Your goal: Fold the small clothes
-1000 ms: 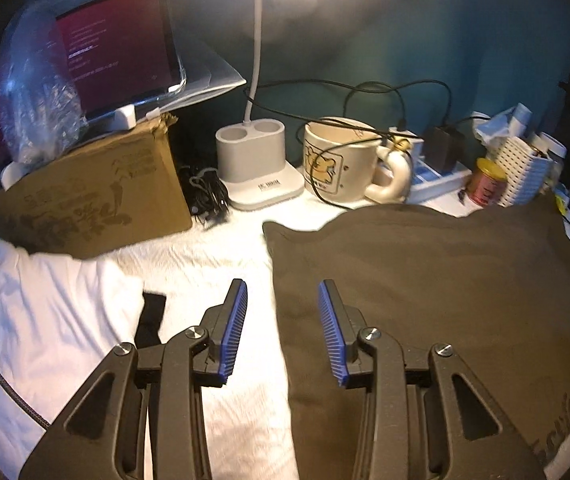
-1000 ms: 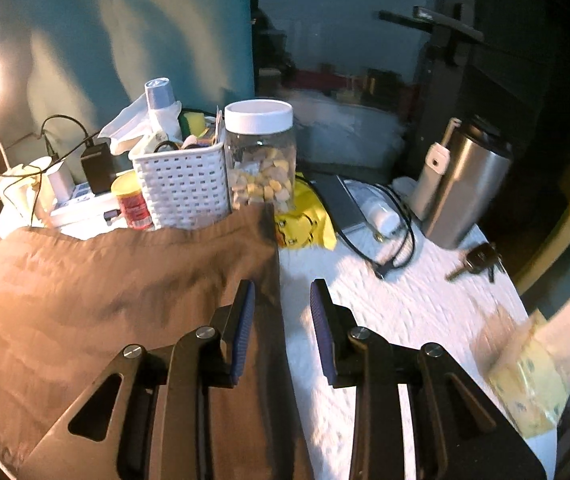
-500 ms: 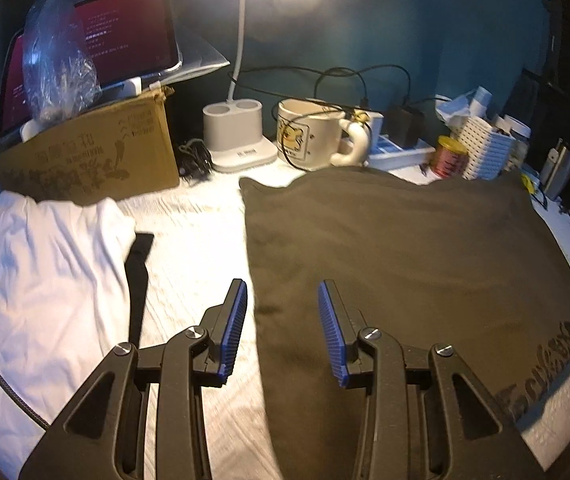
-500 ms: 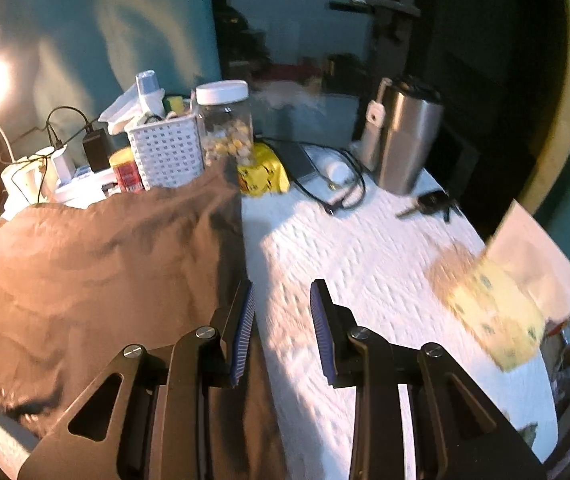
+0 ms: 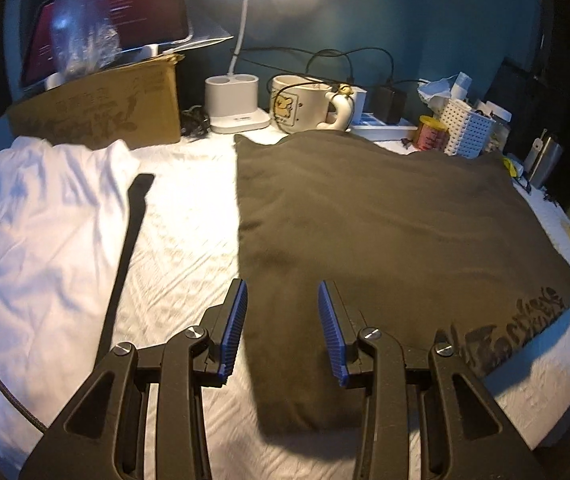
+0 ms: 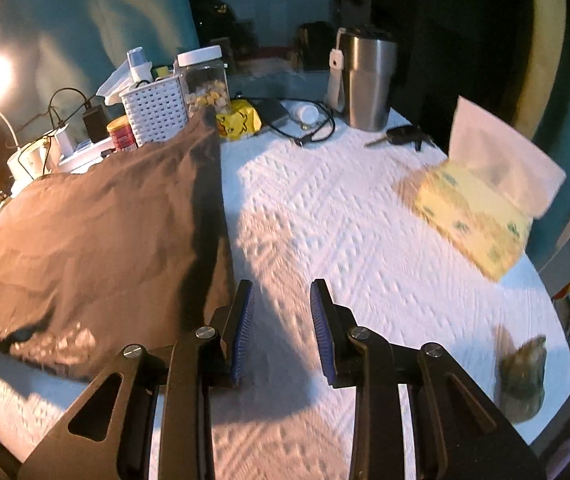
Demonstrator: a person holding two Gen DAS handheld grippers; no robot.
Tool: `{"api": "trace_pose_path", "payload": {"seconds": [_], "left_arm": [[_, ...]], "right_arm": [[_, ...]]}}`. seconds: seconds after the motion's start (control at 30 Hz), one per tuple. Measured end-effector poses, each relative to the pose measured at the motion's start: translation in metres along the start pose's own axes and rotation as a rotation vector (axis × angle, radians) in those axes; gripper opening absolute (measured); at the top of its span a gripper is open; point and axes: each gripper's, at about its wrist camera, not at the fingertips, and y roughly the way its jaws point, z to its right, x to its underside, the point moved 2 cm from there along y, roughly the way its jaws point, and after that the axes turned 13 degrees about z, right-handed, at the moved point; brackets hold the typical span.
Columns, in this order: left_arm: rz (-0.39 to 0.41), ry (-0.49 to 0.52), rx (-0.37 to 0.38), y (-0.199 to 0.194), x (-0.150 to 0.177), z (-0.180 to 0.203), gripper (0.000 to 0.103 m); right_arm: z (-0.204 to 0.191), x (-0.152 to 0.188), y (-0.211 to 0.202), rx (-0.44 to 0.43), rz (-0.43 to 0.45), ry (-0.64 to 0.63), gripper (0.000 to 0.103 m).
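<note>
A white quilted cover point(image 5: 189, 240) spreads over the whole table, and on it the dark brown garment point(image 5: 385, 220) lies flat, taking up the middle and right of the left wrist view, with printed lettering at its near right corner. In the right wrist view the same garment point(image 6: 97, 240) fills the left side, its right edge running straight away from the camera. A crumpled white garment point(image 5: 41, 216) lies well to the left, with a black strap point(image 5: 129, 240) beside it. Behind that sits a cardboard box point(image 5: 101, 112); along the back edge stand a cream mug point(image 5: 305, 104) and a white basket point(image 5: 469, 132). A steel tumbler point(image 6: 369, 80) and a yellow tissue pack point(image 6: 473, 216) sit on the right side. The left gripper point(image 5: 281, 328) hangs with fingers wide apart over the garment's near left edge, holding nothing. The right gripper point(image 6: 281, 328) is likewise spread wide and empty, just beside the garment's right edge, over bare cover
</note>
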Motion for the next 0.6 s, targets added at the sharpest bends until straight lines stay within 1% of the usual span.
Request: {"api": "trace_pose_path", "payload": {"seconds": [0.13,0.27,0.37,0.5,0.53,0.6], "left_arm": [[-0.020,-0.065,0.039,-0.007,0.009,-0.009,0.037],[-0.029,-0.079,0.024,-0.018,0.020,-0.015,0.037],[-0.031,-0.114,0.031,-0.025,0.030,-0.019,0.037],[-0.026,-0.137,0.010,-0.034,0.039,-0.026,0.037],[-0.026,-0.141,0.012,-0.035,0.040,-0.026,0.037],[-0.030,-0.153,0.045,-0.038,0.042,-0.026,0.037]], "right_arm": [[0.006,0.015,-0.002,-0.029,-0.013,0.026,0.031],[0.011,0.026,-0.004,-0.067,-0.015,0.058,0.031],[0.013,0.031,-0.006,-0.098,-0.009,0.087,0.031],[0.012,0.036,-0.006,-0.137,-0.013,0.119,0.031],[0.012,0.037,-0.005,-0.142,-0.017,0.121,0.031],[0.009,0.039,-0.004,-0.154,-0.021,0.123,0.031]]}}
